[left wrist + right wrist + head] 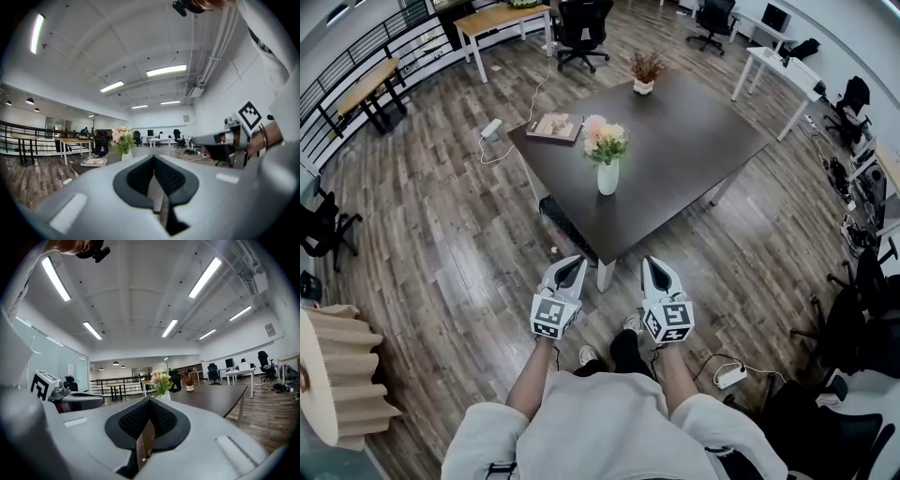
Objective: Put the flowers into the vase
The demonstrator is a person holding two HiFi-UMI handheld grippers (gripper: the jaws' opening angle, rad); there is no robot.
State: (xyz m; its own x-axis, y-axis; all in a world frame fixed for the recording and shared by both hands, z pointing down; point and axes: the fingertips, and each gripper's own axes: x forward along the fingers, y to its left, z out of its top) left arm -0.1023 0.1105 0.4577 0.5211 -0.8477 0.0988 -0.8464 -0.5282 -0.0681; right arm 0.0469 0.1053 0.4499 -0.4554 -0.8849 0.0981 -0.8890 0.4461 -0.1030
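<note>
A bunch of pink and cream flowers (603, 140) stands in a white vase (607, 178) on the dark table (675, 141), near its front corner. Both grippers hang well short of the table, over the floor in front of the person. My left gripper (572, 266) is shut with nothing in it. My right gripper (656, 268) is shut and empty too. The flowers (122, 137) show ahead and slightly left in the left gripper view. In the right gripper view the flowers (159, 380) and vase (165, 395) stand just above the closed jaws.
A book (555, 127) lies at the table's left corner, and a small potted dried plant (646, 71) stands at its far side. Office chairs (583, 30), light wooden desks (502, 21) and a power strip (490, 128) with cable surround it. The person's shoes (630, 349) are below the grippers.
</note>
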